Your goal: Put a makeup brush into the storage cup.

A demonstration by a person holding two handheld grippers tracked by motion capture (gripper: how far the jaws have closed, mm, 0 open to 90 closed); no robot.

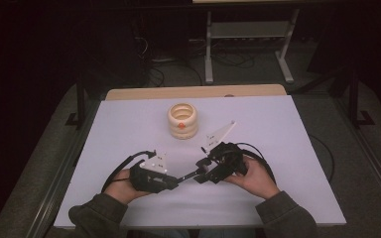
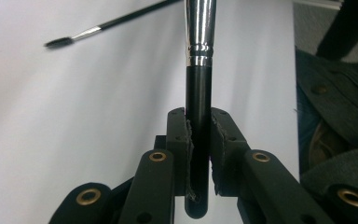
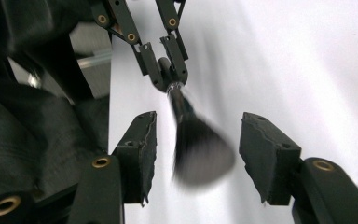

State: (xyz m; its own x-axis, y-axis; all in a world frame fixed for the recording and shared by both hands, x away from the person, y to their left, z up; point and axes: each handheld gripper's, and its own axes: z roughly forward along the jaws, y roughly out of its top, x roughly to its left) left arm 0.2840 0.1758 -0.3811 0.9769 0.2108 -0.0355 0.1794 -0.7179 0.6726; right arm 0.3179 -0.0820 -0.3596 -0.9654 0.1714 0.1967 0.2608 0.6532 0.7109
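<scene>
We see the left gripper [image 2: 199, 135] w/ jaws clamped tight on the brush [image 2: 199, 93] handle. Brush head [image 3: 200, 151] sits between the right gripper [image 3: 198, 156] jaws, which stand wide, pads clear of it. A thin brush [image 2: 98, 29] lies on the table [image 2: 74, 116], beyond the left jaws.

A stack of cream rings [image 1: 182, 120] stands on the white table [image 1: 287, 148]; a thin brush [image 2: 107, 24] lies nearby.

White table [image 1: 278, 148] with stacked cream rings [image 1: 182, 120] and a thin black brush [image 2: 102, 25].
</scene>
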